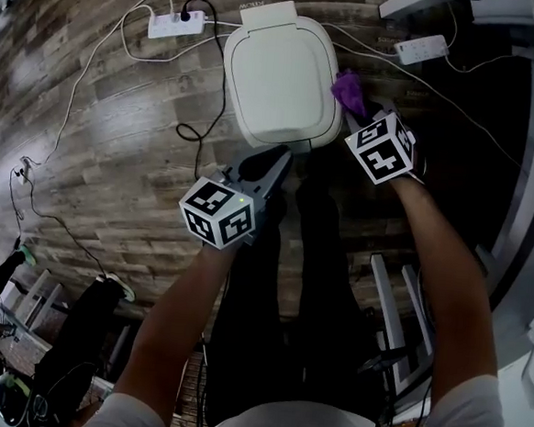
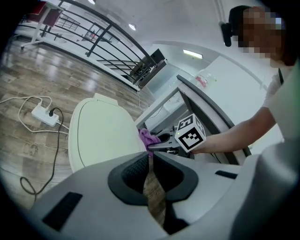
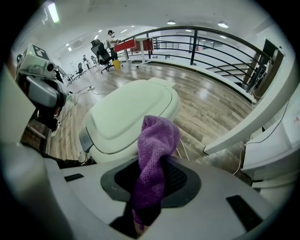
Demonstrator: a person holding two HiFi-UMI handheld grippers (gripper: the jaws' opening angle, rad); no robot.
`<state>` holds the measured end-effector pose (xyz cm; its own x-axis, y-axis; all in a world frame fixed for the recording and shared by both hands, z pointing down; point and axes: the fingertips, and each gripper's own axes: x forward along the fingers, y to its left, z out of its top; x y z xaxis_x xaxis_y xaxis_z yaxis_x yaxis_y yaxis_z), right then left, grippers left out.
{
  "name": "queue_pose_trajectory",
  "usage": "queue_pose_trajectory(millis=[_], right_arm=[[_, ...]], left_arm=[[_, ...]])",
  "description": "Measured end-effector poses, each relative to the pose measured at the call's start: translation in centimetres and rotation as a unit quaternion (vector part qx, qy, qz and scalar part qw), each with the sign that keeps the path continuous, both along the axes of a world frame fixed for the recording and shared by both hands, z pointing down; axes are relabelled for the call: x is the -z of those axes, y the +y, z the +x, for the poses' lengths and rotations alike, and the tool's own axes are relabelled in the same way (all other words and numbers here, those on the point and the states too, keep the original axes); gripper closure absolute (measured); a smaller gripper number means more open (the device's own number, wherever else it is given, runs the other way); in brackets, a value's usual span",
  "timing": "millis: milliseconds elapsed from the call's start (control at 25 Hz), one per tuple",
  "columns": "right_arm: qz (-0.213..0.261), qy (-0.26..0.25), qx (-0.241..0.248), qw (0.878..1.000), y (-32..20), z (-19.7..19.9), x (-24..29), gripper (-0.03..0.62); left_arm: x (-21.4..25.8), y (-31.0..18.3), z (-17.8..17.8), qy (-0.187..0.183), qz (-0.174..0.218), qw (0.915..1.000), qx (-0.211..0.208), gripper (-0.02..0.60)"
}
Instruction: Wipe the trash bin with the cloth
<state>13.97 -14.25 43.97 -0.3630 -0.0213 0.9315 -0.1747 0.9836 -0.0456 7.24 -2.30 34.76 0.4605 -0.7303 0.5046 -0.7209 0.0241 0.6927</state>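
the right gripper (image 3: 152, 174) has its dark ribbed pads closed on the cloth (image 3: 157, 140), a purple, nubbly terry piece that bunches up out of the jaws in a rounded lump, with a narrow tail hanging back between them. in the head view this cloth sits right at the right-hand edge of the trash bin (image 1: 280, 75); whether it actually presses on the plastic cannot be told. the bin is smooth, matte, off-white plastic, a rounded square seen from above, with a slightly domed lid set inside a raised rim and a flat hinge block at its far side. it stands on a floor (image 1: 117, 132) of worn, grey-brown wood-look planks.

the left gripper (image 2: 150, 161) has a pale grey shell and black grooved pads. its jaws are drawn together at the tips, leaving only a thin slit that widens toward the base, and nothing is between them but the floor seen through. it hangs at the bin's near edge, close to it, pointing along the bin's right side.

a white power strip (image 1: 176, 24) lies on the floor beyond the bin, with thin white and black cables looping off it.
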Motion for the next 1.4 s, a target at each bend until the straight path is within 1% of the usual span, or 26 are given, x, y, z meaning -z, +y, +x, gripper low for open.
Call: queue_pose_trajectory(millis=[160, 320, 600, 880, 1000, 1240, 1320, 1400], right_arm=[[0.004, 0.005, -0.038, 0.999, 1.5, 1.3, -0.2, 0.487], [0.01, 0.006, -0.072, 0.997, 3.1, 1.8, 0.0, 0.487], [0.011, 0.022, -0.109, 0.994, 5.9, 3.3, -0.4, 0.487], [0.013, 0.033, -0.103, 0.994, 8.0, 3.8, -0.3, 0.487], [0.013, 0.036, -0.109, 0.993, 8.4, 4.1, -0.3, 0.487], [0.014, 0.055, -0.102, 0.993, 9.0, 4.8, -0.5, 0.487], [0.012, 0.064, -0.09, 0.994, 9.8, 5.1, -0.3, 0.487], [0.011, 0.07, -0.056, 0.996, 10.6, 4.9, -0.1, 0.487]], left_arm=[[-0.3, 2.3, 0.6, 0.002, -0.008, 0.9997, -0.024, 0.552], [-0.7, 4.2, 0.4, 0.0, -0.016, 0.9988, -0.047, 0.552], [-0.4, 6.3, -0.2, -0.004, -0.014, 0.998, -0.061, 0.552], [-0.2, 7.5, 0.0, 0.001, -0.01, 0.9983, -0.057, 0.552], [-0.1, 7.8, 0.1, 0.004, -0.007, 0.9984, -0.057, 0.552], [0.0, 8.1, 0.0, 0.007, -0.004, 0.9981, -0.061, 0.552], [0.1, 8.4, 0.3, 0.009, -0.005, 0.9978, -0.065, 0.552], [0.1, 8.1, 0.2, 0.008, -0.003, 0.9979, -0.065, 0.552]])
